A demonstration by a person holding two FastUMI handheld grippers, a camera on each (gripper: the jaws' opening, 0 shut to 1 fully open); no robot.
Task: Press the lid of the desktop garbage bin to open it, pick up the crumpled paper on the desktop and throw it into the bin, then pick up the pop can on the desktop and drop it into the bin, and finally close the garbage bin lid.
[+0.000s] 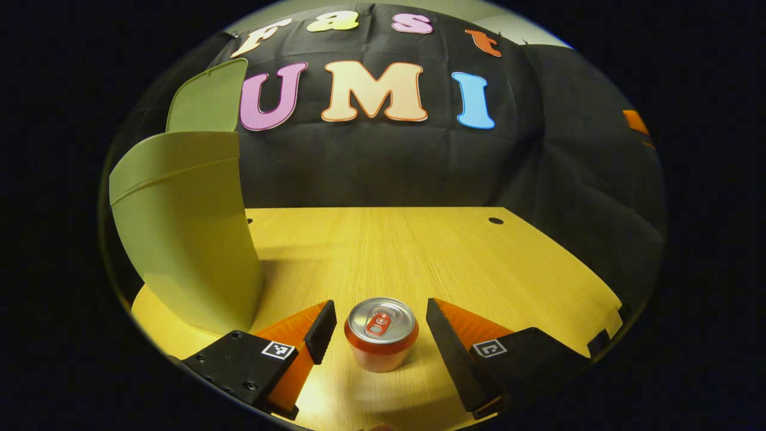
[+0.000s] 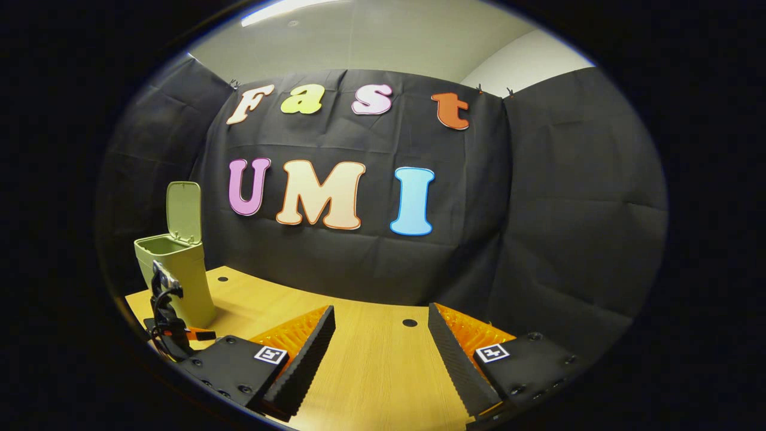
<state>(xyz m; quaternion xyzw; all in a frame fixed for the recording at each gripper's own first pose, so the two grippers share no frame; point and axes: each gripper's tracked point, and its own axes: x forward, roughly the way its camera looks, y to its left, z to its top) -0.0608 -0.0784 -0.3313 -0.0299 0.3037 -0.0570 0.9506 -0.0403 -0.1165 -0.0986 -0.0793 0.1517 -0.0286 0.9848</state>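
While the pop can (image 1: 381,334) stands upright between its fingers untouched, the left gripper (image 1: 376,330) gapes wide.

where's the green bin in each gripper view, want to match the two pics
Left gripper view: the green bin stands large and close at the left, lid raised, left of the pop can.
Right gripper view: the same bin is small and farther off at the left, on the table's far left corner, lid up.
Shared landmark: the wooden table under the bin.
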